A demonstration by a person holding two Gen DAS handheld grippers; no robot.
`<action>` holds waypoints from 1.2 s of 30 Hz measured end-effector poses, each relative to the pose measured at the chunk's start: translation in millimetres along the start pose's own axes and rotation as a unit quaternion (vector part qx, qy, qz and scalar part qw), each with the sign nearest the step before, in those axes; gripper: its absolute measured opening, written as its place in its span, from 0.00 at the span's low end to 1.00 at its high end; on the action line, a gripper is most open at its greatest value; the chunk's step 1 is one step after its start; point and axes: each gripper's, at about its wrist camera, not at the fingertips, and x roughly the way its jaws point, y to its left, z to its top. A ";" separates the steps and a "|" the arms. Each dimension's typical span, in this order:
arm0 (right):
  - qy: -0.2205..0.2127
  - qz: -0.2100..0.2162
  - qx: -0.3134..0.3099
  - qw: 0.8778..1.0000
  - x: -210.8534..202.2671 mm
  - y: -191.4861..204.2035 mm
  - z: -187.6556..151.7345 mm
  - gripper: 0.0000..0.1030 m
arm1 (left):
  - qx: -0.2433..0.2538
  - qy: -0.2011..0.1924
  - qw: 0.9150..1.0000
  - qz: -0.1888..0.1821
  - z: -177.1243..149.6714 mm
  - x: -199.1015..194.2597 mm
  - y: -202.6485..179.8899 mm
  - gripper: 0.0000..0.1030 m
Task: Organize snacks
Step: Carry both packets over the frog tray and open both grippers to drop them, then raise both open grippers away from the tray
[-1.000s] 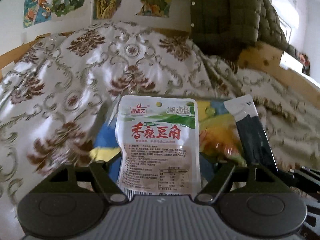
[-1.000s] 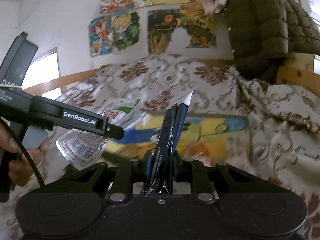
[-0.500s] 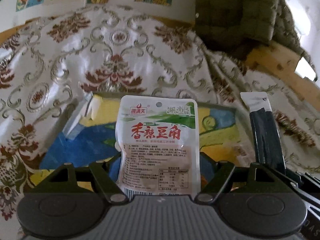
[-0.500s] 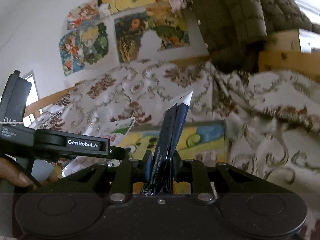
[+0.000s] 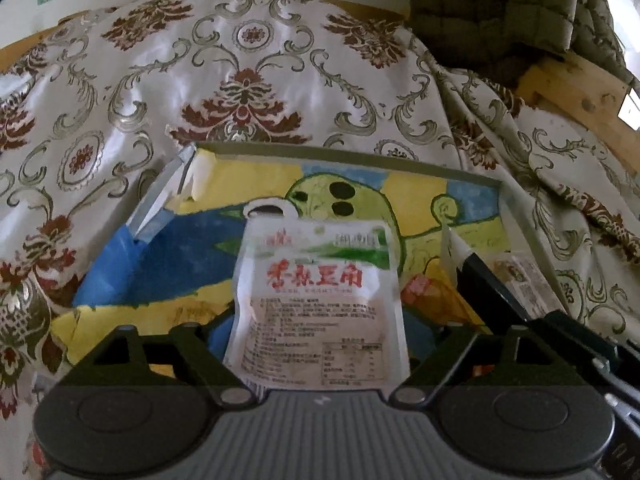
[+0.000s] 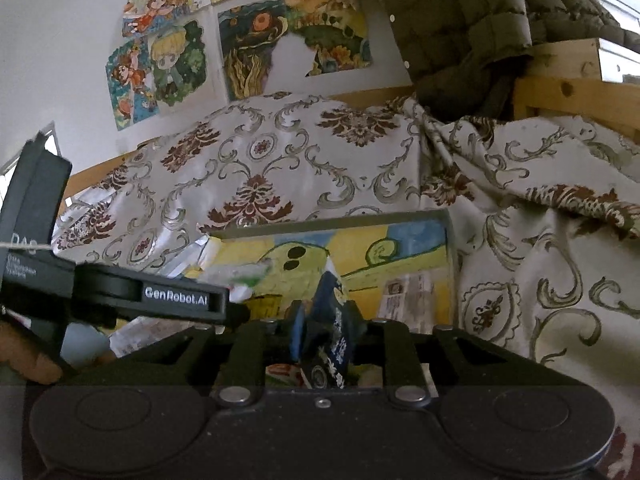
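Left tongs (image 5: 322,332) have just been opening up and now sit wide apart, with the white snack pouch (image 5: 320,300) between them. Its edges no longer meet the fingers on either side, so it's loose in there, not pinched. The pouch has red lettering and a hang hole on top, looks a bit blurred, and stands just above the bottom centre of the left wrist view, right over the tray (image 5: 352,158).

Right tongs (image 6: 328,312) are squeezed together on a dark blue packet (image 6: 332,328). It's crumpled between the pads and pokes up with a white tip. In the left wrist view that same packet slants in from the lower right, also over the tray.

The tray is a shallow rectangular thing with thin pale walls. Its floor is lined with a bright painting: a green blob with black spots, yellow and blue patches. One printed packet (image 5: 520,280) is already lying flat in its right end, near the wall. Something orange-red sits just left of it, but I can't tell what that is.

Tray rests on a shiny cream cloth (image 5: 240,60) with brown flower patterns. An olive quilted jacket (image 6: 460,20) hangs in the upper right, cartoon pictures (image 6: 168,68) are stuck on the wall in the upper left, and a hand (image 6: 36,364) holding the left tongs shows at the left edge of the right wrist view.
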 end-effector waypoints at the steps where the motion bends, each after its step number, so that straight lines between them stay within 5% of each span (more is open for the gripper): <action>1: -0.001 -0.001 -0.001 1.000 -2.5 -0.1 1.5 0.25 | -0.005 0.002 1.000 -0.003 -1.0 -1.2 0.8 0.87; 7: -0.018 -0.018 -0.006 1.000 -24.3 -0.3 13.6 0.47 | -0.042 -0.008 0.999 -0.017 -4.0 -22.0 9.1 0.94; 12: -0.040 -0.030 0.006 0.999 -51.0 -4.4 27.3 0.76 | -0.056 -0.030 0.998 -0.022 -1.7 -45.9 9.8 0.99; 21: -0.075 -0.044 -0.004 0.996 -106.8 2.4 37.1 0.99 | -0.077 -0.098 0.992 -0.018 -8.6 -106.9 2.9 1.00; 27: -0.086 -0.041 0.006 0.995 -147.1 15.5 34.3 0.99 | -0.058 -0.186 0.981 0.015 -43.1 -172.2 2.5 1.00; 36: -0.098 -0.050 0.010 0.994 -203.3 50.7 -0.1 0.99 | -0.027 -0.226 0.971 0.070 -111.8 -250.3 20.5 1.00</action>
